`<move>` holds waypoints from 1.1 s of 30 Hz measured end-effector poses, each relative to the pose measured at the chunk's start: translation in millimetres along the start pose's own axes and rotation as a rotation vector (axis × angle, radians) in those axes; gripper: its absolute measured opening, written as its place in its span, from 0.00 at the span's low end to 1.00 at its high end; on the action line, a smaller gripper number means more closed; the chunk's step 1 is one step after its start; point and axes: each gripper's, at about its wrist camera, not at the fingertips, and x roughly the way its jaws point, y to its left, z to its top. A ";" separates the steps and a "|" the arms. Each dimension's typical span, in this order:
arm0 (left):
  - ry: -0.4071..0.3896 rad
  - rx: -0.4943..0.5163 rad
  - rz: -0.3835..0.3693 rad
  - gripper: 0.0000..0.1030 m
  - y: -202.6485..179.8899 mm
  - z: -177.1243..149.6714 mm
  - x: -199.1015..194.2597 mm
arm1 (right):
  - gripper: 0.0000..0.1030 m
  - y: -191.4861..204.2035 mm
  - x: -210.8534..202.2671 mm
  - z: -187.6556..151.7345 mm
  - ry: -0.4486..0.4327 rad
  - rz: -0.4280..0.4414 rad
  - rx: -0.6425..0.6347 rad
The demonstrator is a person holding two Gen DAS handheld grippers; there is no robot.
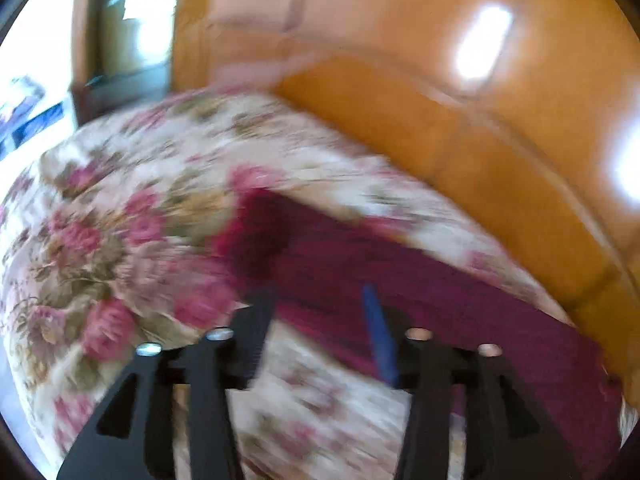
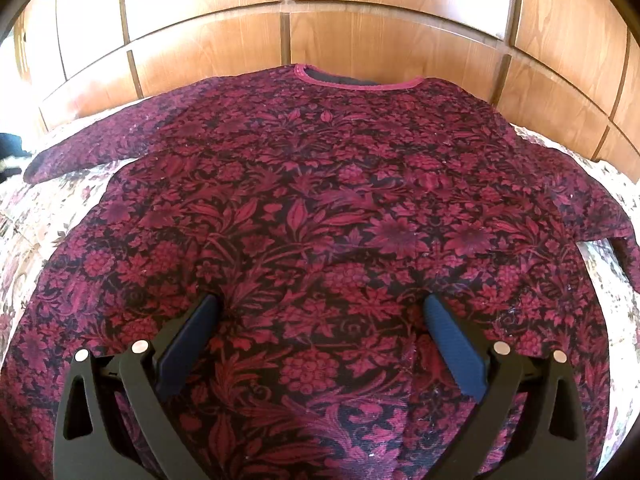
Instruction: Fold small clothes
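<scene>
A dark red floral sweater (image 2: 320, 184) lies flat on the floral bedspread (image 2: 36, 216), neckline toward the wooden headboard, both sleeves spread out. My right gripper (image 2: 320, 304) is open, its blue-padded fingers (image 2: 452, 344) wide apart just over the sweater's lower body. In the blurred left wrist view, a sleeve of the sweater (image 1: 400, 264) runs across the bedspread (image 1: 120, 220). My left gripper (image 1: 320, 300) is open over the sleeve near its cuff, holding nothing.
A glossy wooden headboard (image 2: 320, 32) stands behind the bed and also shows in the left wrist view (image 1: 440, 100). A dark item (image 2: 10, 148) lies at the far left edge of the bed. A bright window (image 1: 32, 80) is at left.
</scene>
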 end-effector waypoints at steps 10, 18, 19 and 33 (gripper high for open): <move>0.225 0.348 -0.478 0.58 -197.2 -153.6 -61.9 | 0.95 -50.7 -29.0 5.4 -0.006 0.147 0.219; 0.243 0.605 -0.463 0.62 -239.0 -231.4 -49.5 | 0.93 -253.5 -78.5 -30.7 -0.169 0.170 0.849; 0.248 0.598 -0.475 0.64 -238.1 -231.7 -48.7 | 0.87 -282.1 -79.5 -41.5 -0.186 0.133 0.923; 0.245 0.630 -0.484 0.78 -246.4 -243.6 -45.3 | 0.58 -458.9 -43.4 -59.2 -0.209 -0.156 1.270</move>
